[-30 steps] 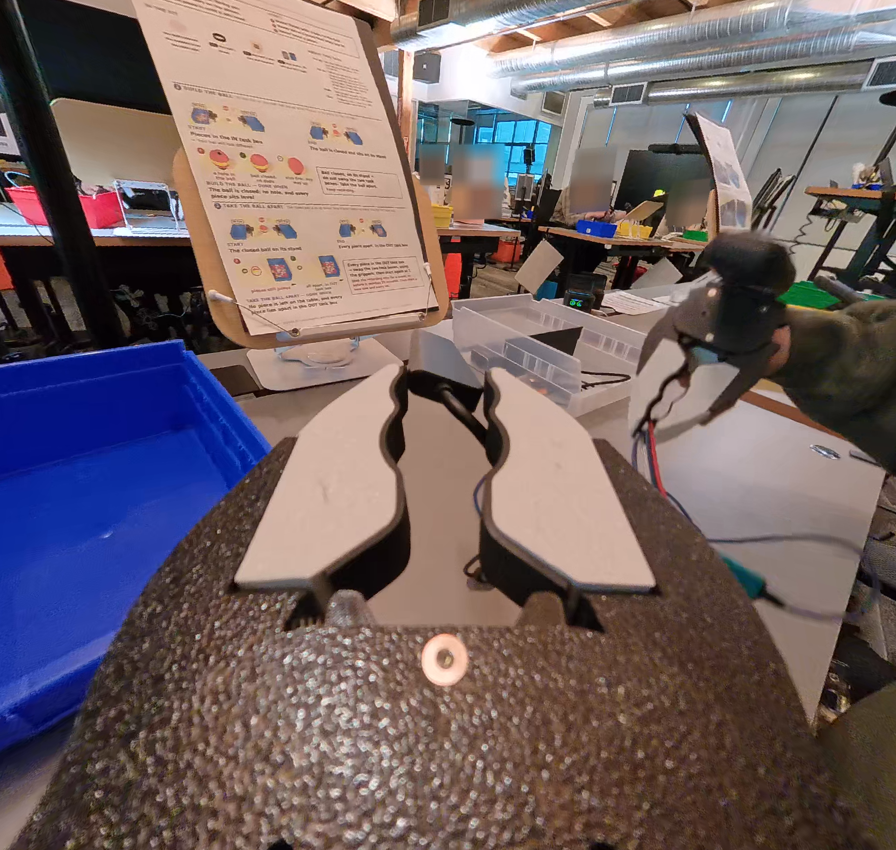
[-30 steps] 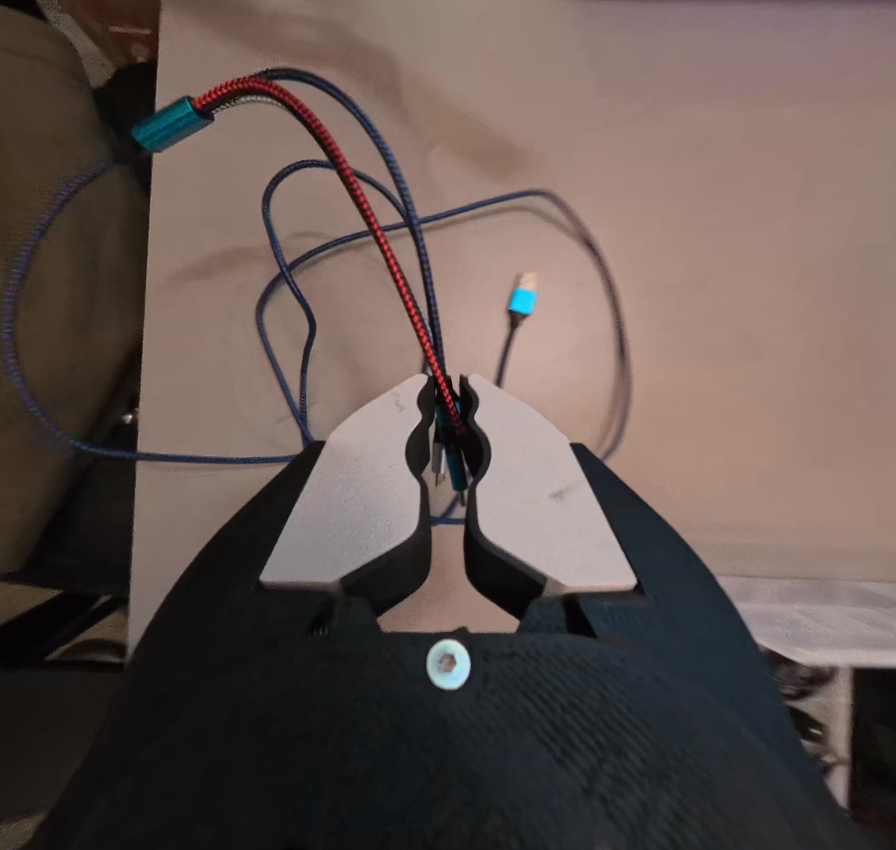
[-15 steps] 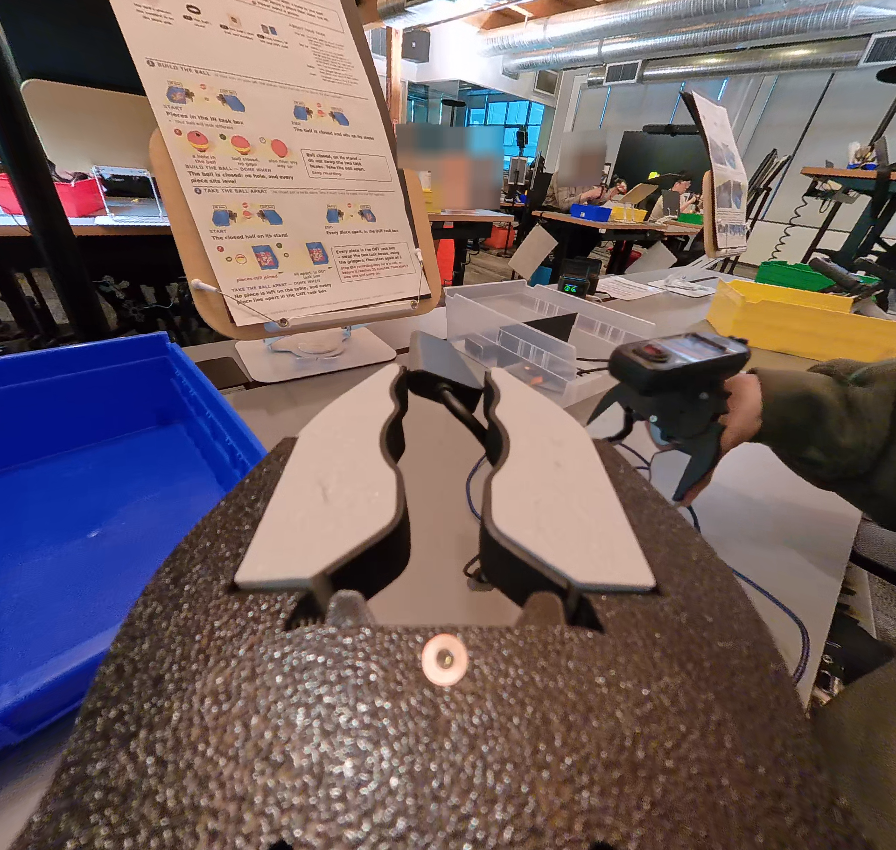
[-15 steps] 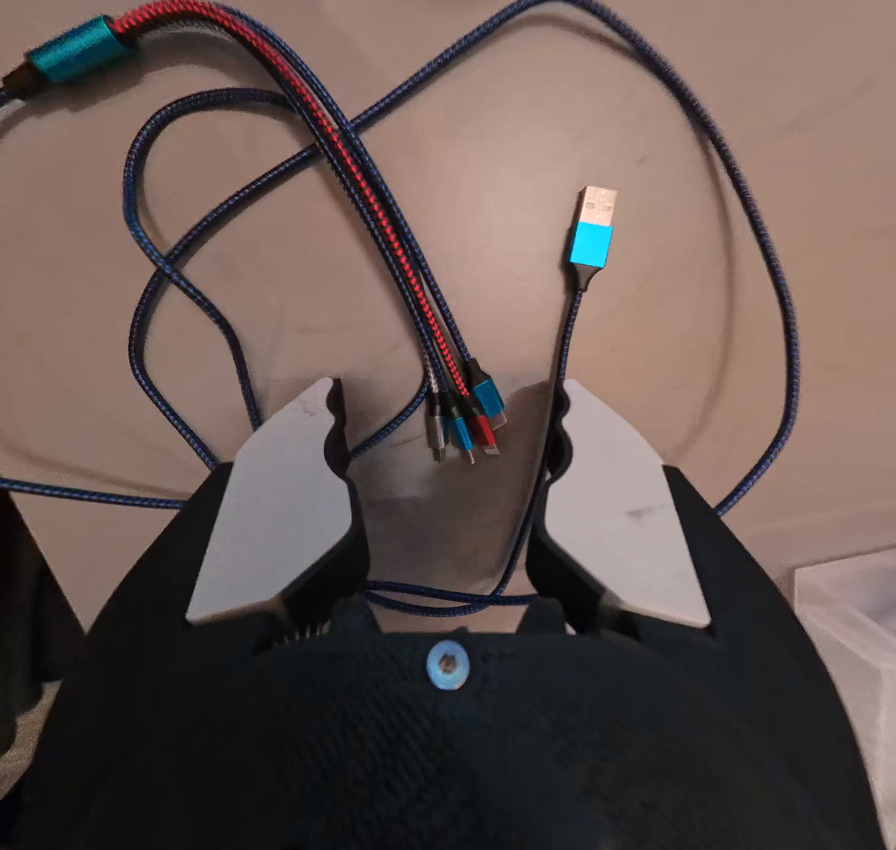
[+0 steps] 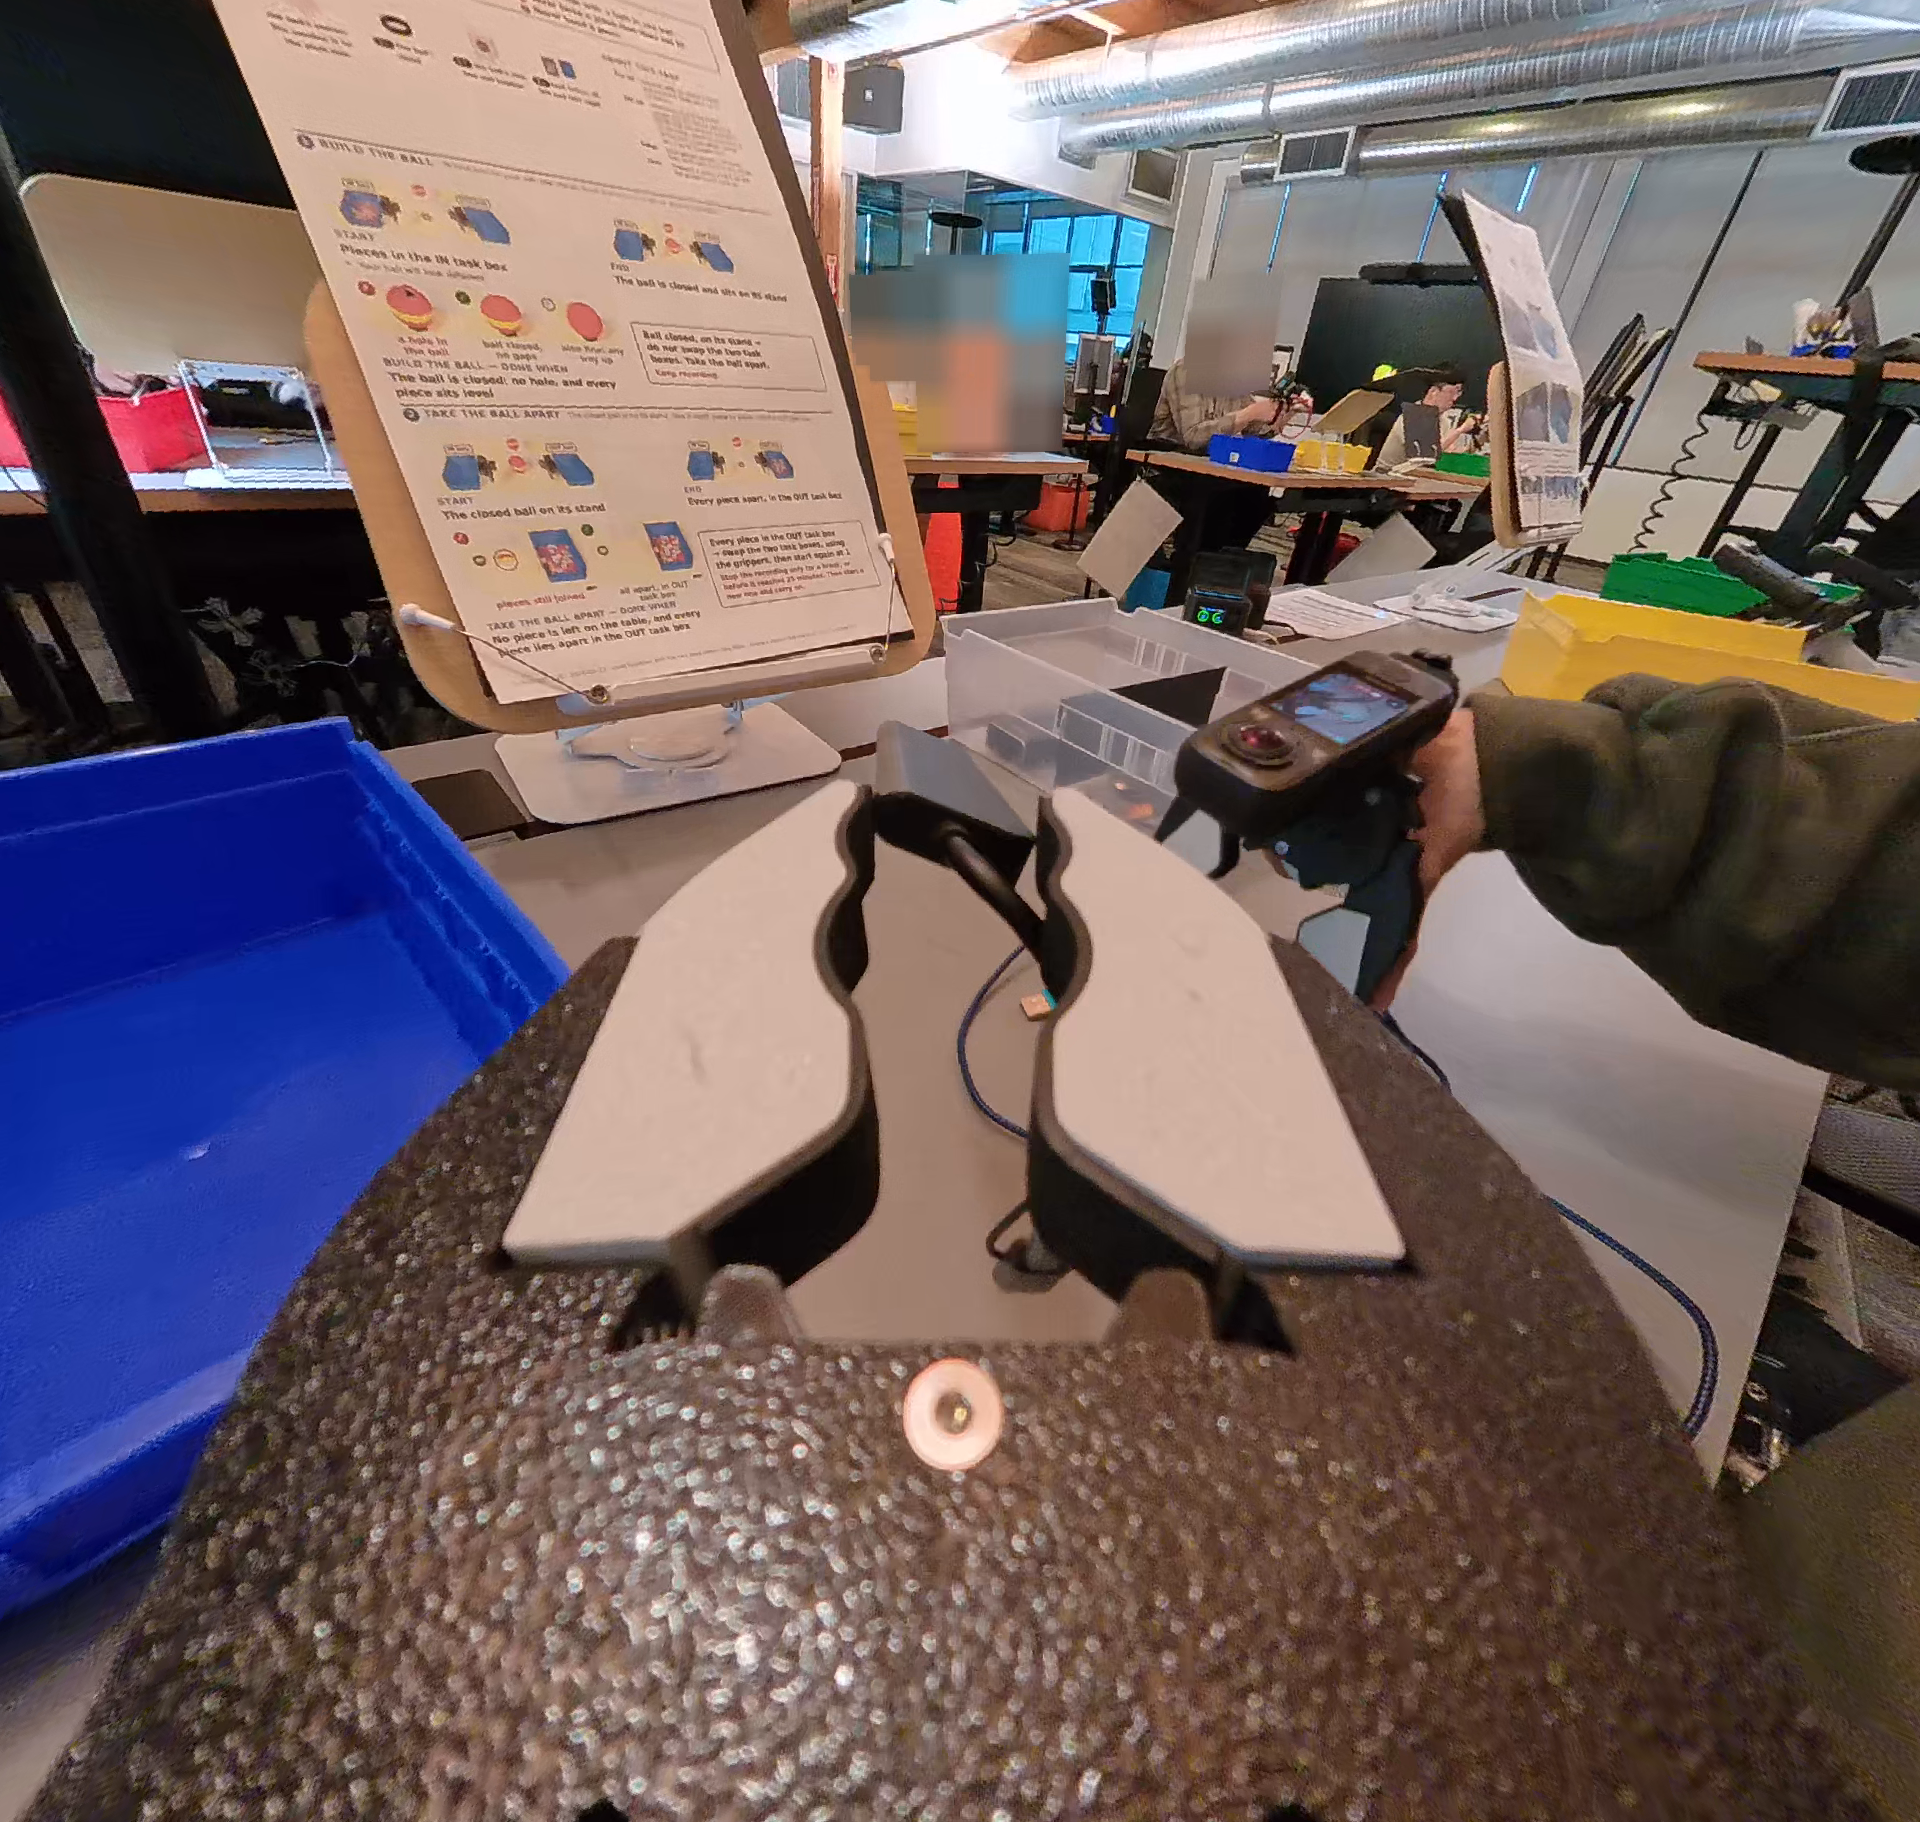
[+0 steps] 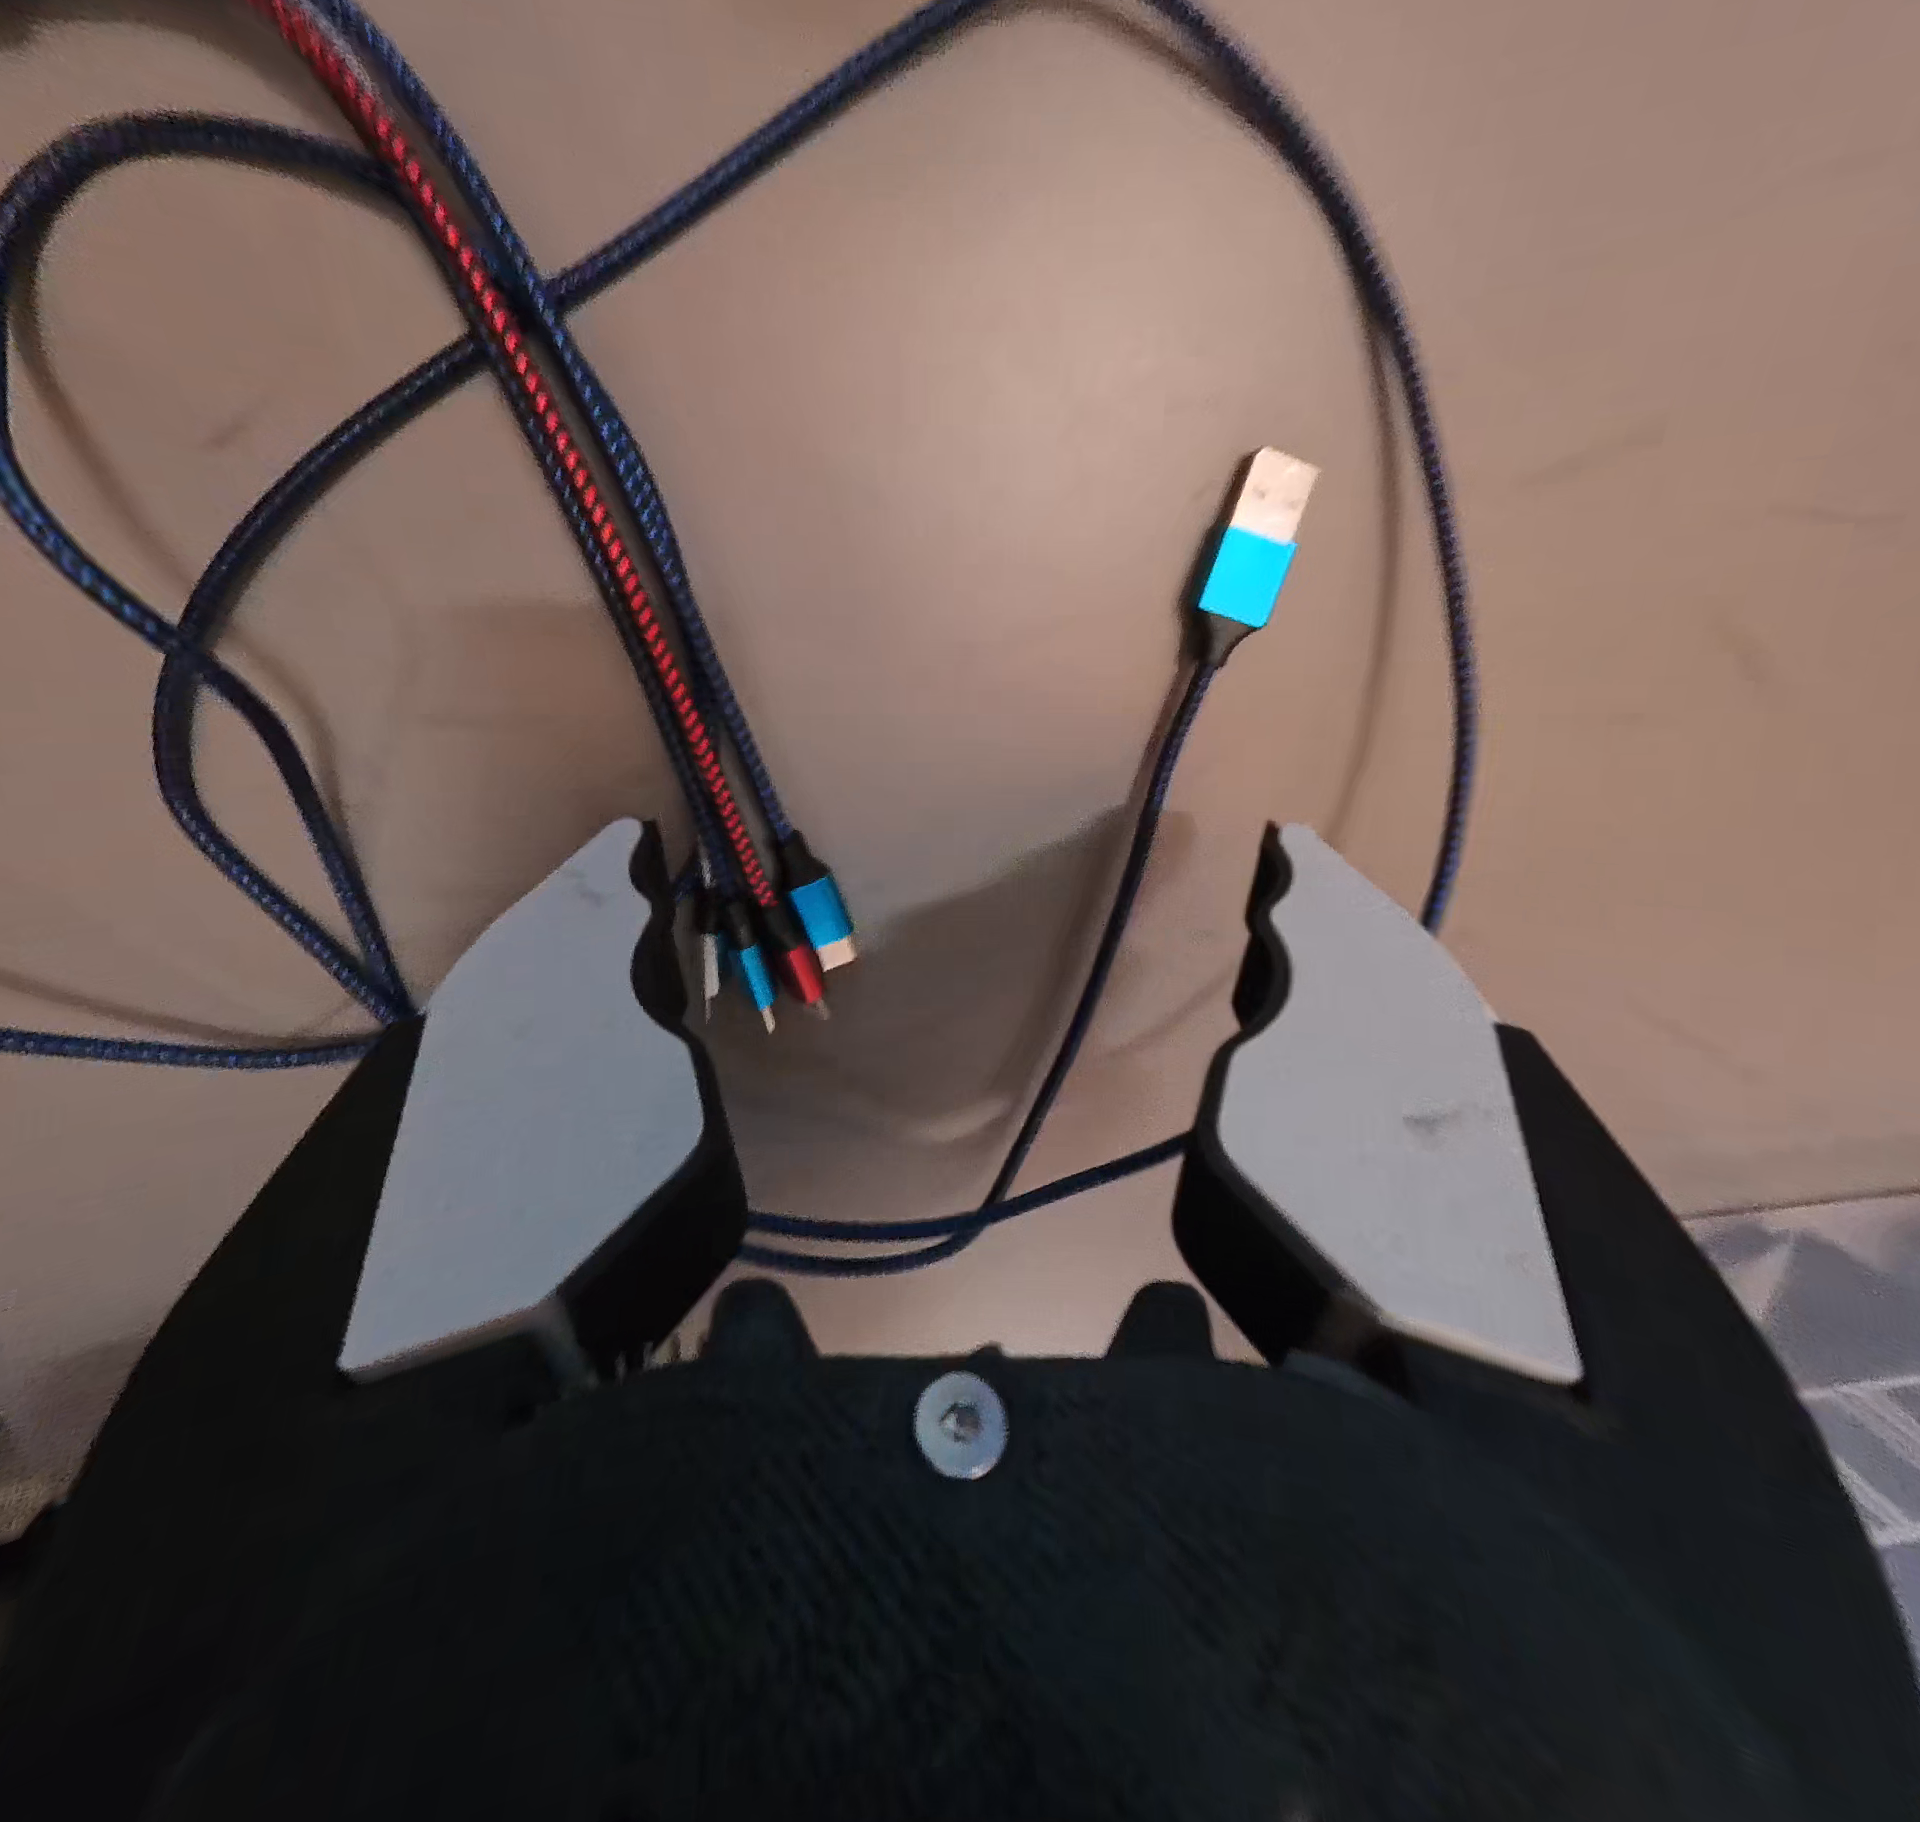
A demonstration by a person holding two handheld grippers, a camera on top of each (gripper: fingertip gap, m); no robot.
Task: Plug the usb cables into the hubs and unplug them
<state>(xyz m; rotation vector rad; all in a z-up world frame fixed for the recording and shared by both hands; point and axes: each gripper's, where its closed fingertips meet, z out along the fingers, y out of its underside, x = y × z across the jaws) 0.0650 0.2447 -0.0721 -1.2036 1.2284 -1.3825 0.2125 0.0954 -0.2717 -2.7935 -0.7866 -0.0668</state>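
Note:
My left gripper is shut on a grey usb hub, held at the fingertips above the table; the hub's black lead curves down between the fingers. My right gripper is open and empty, low over the table. A braided blue and red multi-head cable lies looped under it. Its small connectors lie just inside the left finger. Its blue-shelled USB-A plug lies ahead, nearer the right finger. The right gripper also shows in the left wrist view, held by a hand to the right of the hub.
A blue bin stands at the left. An instruction board on a stand is behind the hub. A clear plastic organiser and a yellow bin stand at the back right. The table's edge runs close on the right. My right fingertips sit around 30 cm from my left ones.
My right gripper has opened and let go of the small connectors, which now lie on the table, and it has dropped lower. My left gripper still holds the hub in about the same place.

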